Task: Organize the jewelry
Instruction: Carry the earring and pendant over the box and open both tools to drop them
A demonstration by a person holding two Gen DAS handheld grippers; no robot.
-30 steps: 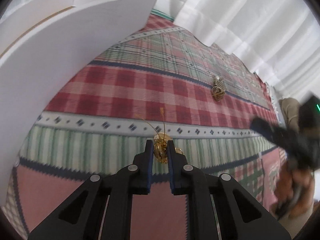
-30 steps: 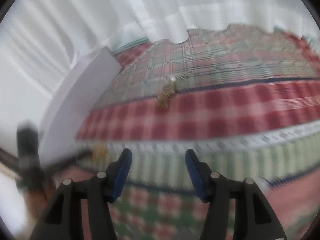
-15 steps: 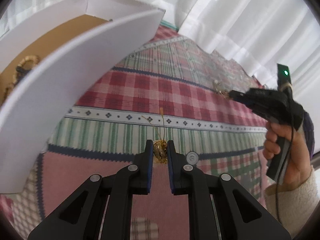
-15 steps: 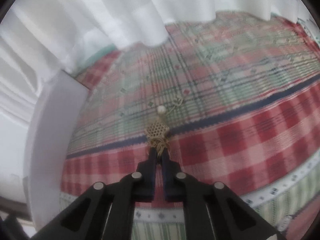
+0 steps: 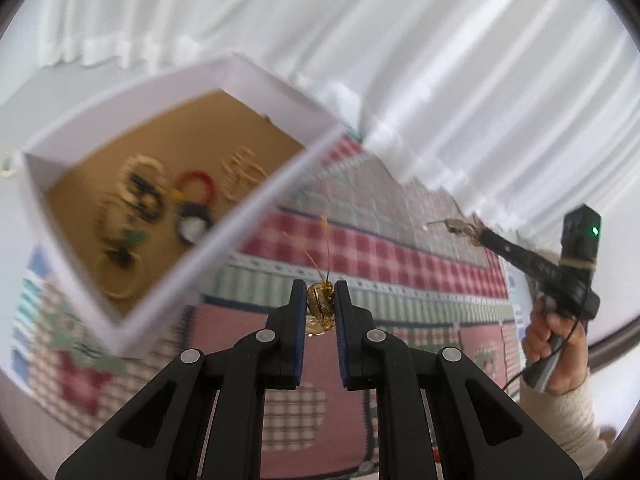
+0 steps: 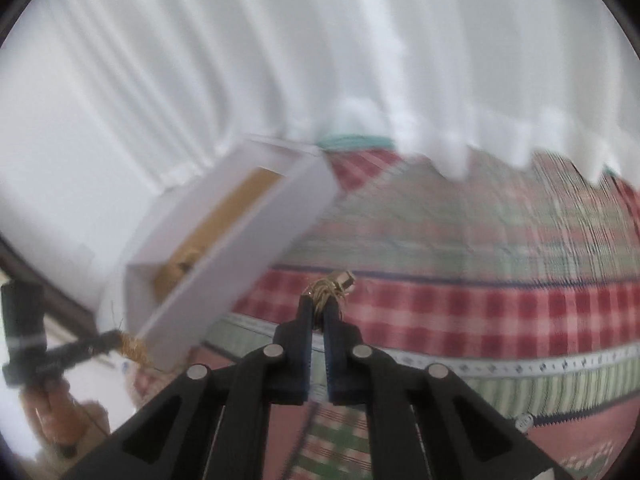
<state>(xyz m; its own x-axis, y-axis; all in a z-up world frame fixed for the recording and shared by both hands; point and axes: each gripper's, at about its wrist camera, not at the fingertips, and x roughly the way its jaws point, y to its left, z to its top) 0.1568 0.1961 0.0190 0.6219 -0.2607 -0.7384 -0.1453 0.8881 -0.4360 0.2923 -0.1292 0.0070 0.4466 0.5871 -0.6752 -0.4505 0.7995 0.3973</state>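
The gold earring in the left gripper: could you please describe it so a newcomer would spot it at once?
Start at the white box on the plaid cloth, then drop to the left gripper beside it. Pinched between its pads is the gold earring. Unlike the jewelry lying in the box, it is held in the air, thin wires pointing up.

No readable text, label or number anywhere
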